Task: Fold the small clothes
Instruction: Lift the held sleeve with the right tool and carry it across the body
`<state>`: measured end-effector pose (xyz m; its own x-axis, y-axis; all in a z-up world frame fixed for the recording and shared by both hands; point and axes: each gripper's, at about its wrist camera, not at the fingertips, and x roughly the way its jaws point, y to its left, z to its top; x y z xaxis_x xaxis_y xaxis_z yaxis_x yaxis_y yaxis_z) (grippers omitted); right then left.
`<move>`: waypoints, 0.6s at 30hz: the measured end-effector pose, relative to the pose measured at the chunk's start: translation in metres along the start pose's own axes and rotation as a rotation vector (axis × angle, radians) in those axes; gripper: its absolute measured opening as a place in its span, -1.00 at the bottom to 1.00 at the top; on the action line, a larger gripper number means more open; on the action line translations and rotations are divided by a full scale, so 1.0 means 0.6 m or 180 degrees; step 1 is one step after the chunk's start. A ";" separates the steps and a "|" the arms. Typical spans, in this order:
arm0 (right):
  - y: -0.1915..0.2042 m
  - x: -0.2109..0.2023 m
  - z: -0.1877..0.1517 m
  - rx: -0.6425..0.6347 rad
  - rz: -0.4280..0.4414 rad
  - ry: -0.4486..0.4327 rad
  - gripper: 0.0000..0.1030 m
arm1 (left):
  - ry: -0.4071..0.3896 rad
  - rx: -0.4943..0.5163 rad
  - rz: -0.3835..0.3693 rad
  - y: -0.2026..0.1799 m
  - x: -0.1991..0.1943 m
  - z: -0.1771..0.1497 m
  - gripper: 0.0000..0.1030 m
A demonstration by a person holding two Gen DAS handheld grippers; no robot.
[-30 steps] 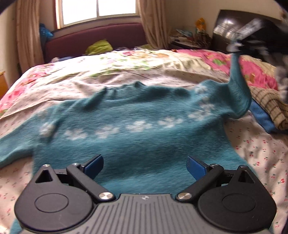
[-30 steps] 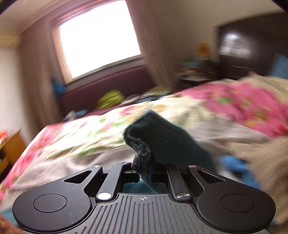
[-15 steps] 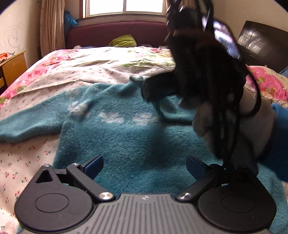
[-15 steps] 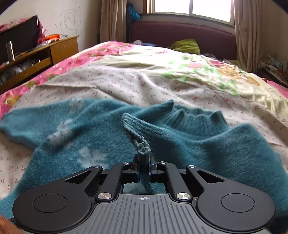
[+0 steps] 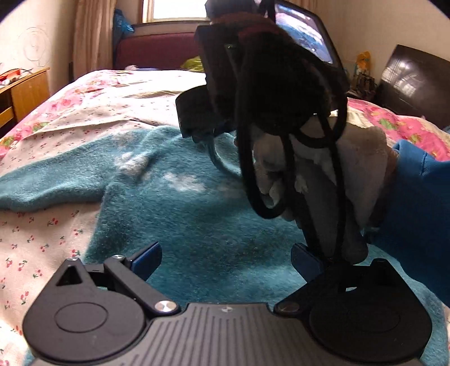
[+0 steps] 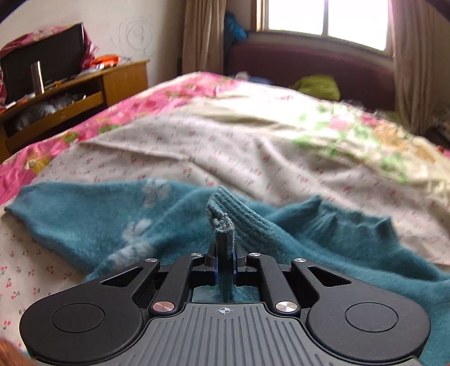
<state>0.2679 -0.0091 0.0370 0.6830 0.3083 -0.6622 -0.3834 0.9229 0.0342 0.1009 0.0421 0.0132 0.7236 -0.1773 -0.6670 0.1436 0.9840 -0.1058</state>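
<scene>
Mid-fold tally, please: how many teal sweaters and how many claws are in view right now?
Teal sweater: 1
Claws: 2 (left claw open and empty; right claw with jaws opening, sleeve cuff between them)
Total: 3

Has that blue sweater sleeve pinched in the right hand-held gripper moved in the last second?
Yes. The sleeve cuff, once raised against the window, now sits low across the sweater body. The right hand-held gripper is opening, cuff between its jaws.

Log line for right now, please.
step: folding sleeve over | right gripper: opening, cuff between jaws | left gripper: open, empty, over sweater | bed
</scene>
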 end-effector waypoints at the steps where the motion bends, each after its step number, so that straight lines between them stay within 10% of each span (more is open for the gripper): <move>1: -0.005 0.001 -0.004 0.0020 0.0121 0.0062 -0.72 | 0.0018 -0.0031 -0.0007 0.003 0.003 0.001 1.00; 10: -0.073 -0.058 -0.006 0.0345 0.0294 -0.0083 -0.67 | 0.0011 -0.0017 -0.0003 0.002 0.007 0.000 1.00; 18: -0.031 0.013 -0.044 -0.0192 -0.0016 0.0563 -0.67 | -0.0021 -0.0081 0.0089 0.005 -0.003 0.001 1.00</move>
<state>0.2640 -0.0301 0.0117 0.5671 0.2534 -0.7837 -0.4205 0.9072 -0.0110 0.1005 0.0454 0.0145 0.7315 -0.1497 -0.6652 0.1060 0.9887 -0.1060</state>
